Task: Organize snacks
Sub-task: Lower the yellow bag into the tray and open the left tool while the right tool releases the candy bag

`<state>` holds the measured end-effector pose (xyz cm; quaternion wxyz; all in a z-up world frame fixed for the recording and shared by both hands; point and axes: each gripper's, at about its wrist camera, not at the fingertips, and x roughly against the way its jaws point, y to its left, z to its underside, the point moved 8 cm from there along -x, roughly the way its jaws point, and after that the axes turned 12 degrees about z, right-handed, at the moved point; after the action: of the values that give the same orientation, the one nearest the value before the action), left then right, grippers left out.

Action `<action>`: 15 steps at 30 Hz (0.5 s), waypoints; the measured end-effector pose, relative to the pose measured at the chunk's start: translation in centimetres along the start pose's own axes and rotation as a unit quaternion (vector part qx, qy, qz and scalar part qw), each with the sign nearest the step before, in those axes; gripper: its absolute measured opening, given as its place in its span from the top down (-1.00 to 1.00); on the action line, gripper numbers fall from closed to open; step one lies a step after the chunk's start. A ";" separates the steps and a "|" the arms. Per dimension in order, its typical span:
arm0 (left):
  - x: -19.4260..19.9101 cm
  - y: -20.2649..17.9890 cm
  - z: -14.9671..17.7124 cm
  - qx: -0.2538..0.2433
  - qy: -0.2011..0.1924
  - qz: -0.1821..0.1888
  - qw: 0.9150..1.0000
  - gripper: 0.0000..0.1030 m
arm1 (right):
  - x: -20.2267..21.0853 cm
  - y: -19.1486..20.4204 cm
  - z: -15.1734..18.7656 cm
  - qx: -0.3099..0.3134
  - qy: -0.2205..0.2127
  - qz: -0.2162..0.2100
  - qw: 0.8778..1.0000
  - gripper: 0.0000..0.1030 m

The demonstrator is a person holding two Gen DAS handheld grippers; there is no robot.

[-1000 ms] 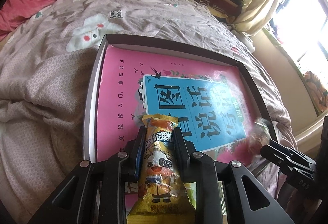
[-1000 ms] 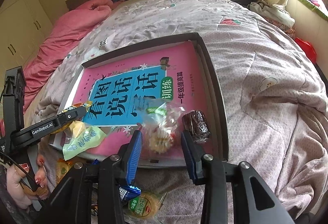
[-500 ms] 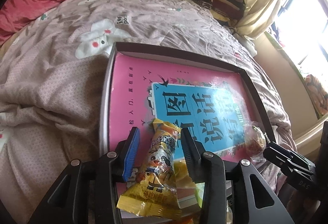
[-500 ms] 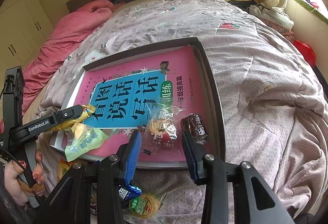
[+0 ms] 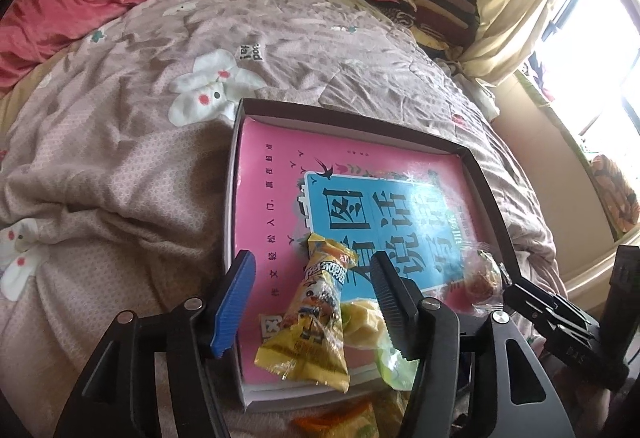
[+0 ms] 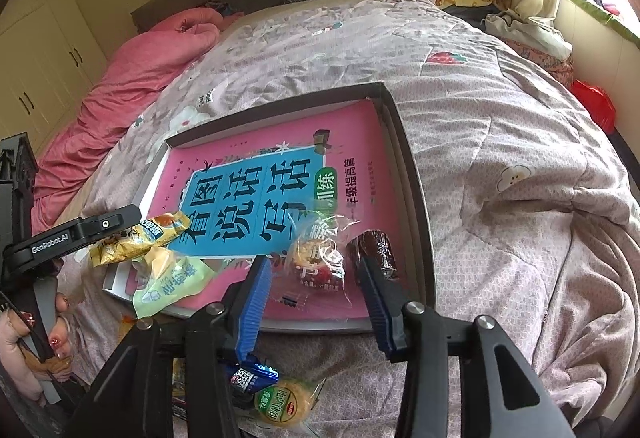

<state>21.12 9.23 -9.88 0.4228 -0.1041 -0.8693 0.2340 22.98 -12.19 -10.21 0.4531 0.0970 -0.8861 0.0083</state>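
Two tools are in my view over a bed (image 5: pixel 120 165) with a pinkish quilt. On the quilt sits a shallow dark box (image 6: pixel 416 197) holding a pink and blue book (image 5: pixel 360 197), and the snacks lie on that book's near end. My left tool (image 5: pixel 312 294) has just been opening; its jaws now stand well apart, and the yellow snack packet (image 5: pixel 316 318) lies loose on the book between them, touching neither pad. A pale green packet (image 6: pixel 172 282) lies partly under it at the book's corner. My right tool (image 6: pixel 316 290) has also just been opening, by a little; the clear-wrapped snack (image 6: pixel 320 258) lies on the book between its fingers, not gripped as far as I can see. A small dark brown snack (image 6: pixel 374 248) lies just beside the right finger, near the box wall.
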 end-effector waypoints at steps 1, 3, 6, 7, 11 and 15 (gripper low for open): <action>0.2 0.0 0.0 -0.001 0.000 -0.002 1.000 -0.21 | 0.1 0.0 -0.1 0.000 -0.001 0.000 1.000 0.10; 0.5 0.2 0.1 -0.002 0.000 -0.006 1.000 -0.22 | 0.3 0.1 -0.2 -0.001 -0.006 0.000 1.000 0.09; 1.0 0.4 0.3 -0.001 -0.001 -0.009 1.000 -0.22 | 0.6 0.1 -0.3 0.000 -0.011 0.000 1.000 0.08; 1.2 0.5 0.3 -0.001 -0.002 -0.010 1.000 -0.22 | 0.8 0.2 -0.4 0.001 -0.013 0.000 1.000 0.07; 1.6 0.6 0.4 -0.003 -0.001 -0.017 1.000 -0.22 | 1.3 0.4 -0.6 0.003 -0.020 -0.002 1.000 0.05; 2.3 0.6 0.4 -0.006 -0.007 -0.019 1.000 -0.23 | 1.7 0.6 -0.8 0.006 -0.026 -0.003 1.000 0.01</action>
<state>19.35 10.48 -8.81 0.4209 -0.0883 -0.8751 0.2217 22.53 -11.85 -8.30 0.4294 0.1030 -0.8971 0.0098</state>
